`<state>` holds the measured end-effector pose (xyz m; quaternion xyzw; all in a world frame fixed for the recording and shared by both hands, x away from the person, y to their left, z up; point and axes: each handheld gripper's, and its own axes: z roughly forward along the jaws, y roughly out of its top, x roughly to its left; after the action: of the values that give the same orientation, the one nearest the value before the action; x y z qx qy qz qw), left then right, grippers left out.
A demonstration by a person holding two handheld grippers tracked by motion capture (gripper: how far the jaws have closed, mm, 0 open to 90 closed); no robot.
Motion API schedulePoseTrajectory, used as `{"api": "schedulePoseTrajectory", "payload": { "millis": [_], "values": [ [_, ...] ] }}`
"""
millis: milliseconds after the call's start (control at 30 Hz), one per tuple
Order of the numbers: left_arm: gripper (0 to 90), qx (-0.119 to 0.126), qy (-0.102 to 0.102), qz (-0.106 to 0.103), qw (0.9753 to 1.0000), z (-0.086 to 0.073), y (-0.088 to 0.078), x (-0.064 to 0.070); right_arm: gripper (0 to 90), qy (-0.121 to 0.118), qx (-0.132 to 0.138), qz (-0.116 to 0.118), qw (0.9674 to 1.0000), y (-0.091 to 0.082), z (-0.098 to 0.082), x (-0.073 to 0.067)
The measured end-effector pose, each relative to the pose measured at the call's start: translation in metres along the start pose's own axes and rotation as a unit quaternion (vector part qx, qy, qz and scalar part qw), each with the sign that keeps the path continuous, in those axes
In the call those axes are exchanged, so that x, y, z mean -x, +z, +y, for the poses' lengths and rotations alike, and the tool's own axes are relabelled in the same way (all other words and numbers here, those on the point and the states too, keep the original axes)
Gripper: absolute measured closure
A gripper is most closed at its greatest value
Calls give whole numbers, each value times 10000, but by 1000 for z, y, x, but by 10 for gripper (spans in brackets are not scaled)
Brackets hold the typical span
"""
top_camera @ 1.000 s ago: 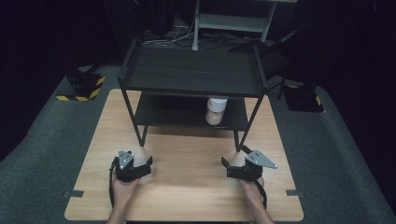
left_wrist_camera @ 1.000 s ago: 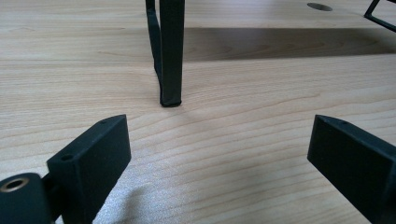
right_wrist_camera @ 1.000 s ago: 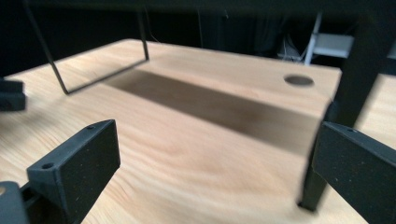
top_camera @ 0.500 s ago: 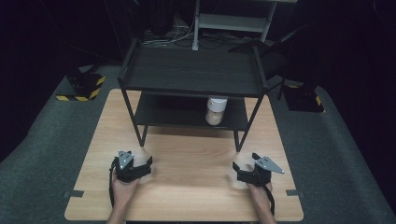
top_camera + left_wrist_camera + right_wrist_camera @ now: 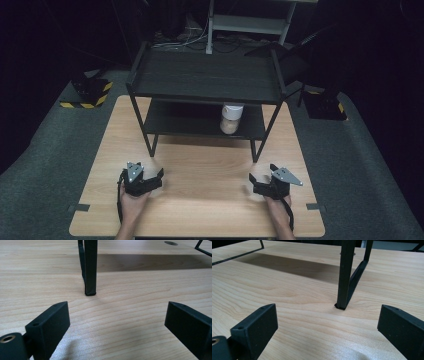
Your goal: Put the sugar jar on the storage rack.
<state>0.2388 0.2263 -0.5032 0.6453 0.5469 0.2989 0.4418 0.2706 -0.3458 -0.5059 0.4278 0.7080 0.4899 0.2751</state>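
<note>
While both my hands rest low on the near counter point(image 5: 200, 175), my left gripper point(image 5: 157, 176) and right gripper point(image 5: 253, 181) are spread apart, grasping nothing; the jar point(image 5: 231, 118) stands far off on the rack's point(image 5: 205, 80) lower shelf. Between my left fingers point(image 5: 50, 325), a rack leg point(image 5: 90, 270) stands ahead. Between my right fingers point(image 5: 255, 327), which have just narrowed slightly, another leg point(image 5: 344, 275) rises.

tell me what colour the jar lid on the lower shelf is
White; the jar lid shows best in the high view.

Black shelf point(image 5: 205, 80), white-lidded beige jar point(image 5: 231, 119), pale woodgrain table point(image 5: 200, 200), black-and-yellow striped blocks point(image 5: 90, 92).
</note>
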Motion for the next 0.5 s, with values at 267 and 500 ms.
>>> {"api": "schedulePoseTrajectory", "payload": {
  "millis": [267, 500],
  "values": [
    [62, -3, 2, 4, 10000, 0, 0, 0, 28, -102, -84, 17, 9999, 0, 1, -4],
    [62, -8, 12, -9, 10000, 0, 0, 0, 39, -134, -135, 50, 9998, 1, 2, -4]
  ]
}}
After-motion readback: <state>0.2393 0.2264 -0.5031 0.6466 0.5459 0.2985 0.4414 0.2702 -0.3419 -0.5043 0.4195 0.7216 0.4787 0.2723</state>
